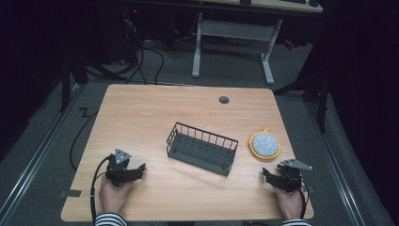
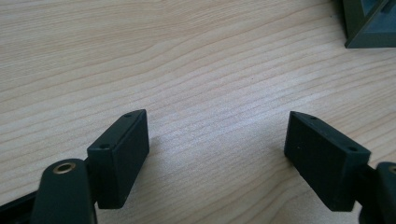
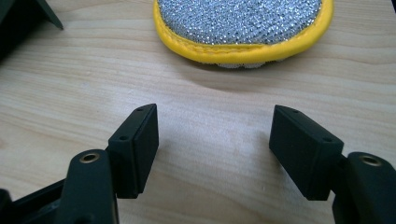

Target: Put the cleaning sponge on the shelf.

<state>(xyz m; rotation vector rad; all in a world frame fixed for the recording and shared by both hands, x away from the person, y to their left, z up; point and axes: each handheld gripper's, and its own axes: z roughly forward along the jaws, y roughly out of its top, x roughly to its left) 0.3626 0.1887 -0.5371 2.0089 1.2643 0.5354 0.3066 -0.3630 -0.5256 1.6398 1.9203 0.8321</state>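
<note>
A dark wire basket (image 1: 202, 148) stands at the middle of the wooden table (image 1: 155, 117). To its right lies a round scouring pad (image 1: 265, 144) with a silver face and yellow rim. My left gripper (image 1: 134, 170) rests on the table near the front left, open, nothing between its jaws. In the left gripper view the left gripper (image 2: 217, 147) faces bare wood, with the basket's corner (image 2: 369, 23) at the top right. My right gripper (image 1: 270, 176) rests at the front right, open and empty. In the right gripper view the pad (image 3: 243, 25) lies just beyond the right gripper (image 3: 212, 140).
A round grommet hole (image 1: 224, 100) sits near the table's far edge. Beyond the table stands a white-legged desk (image 1: 233, 33), with cables (image 1: 146, 61) on the floor. A person's hands (image 1: 113, 193) in striped sleeves hold both grippers at the front edge.
</note>
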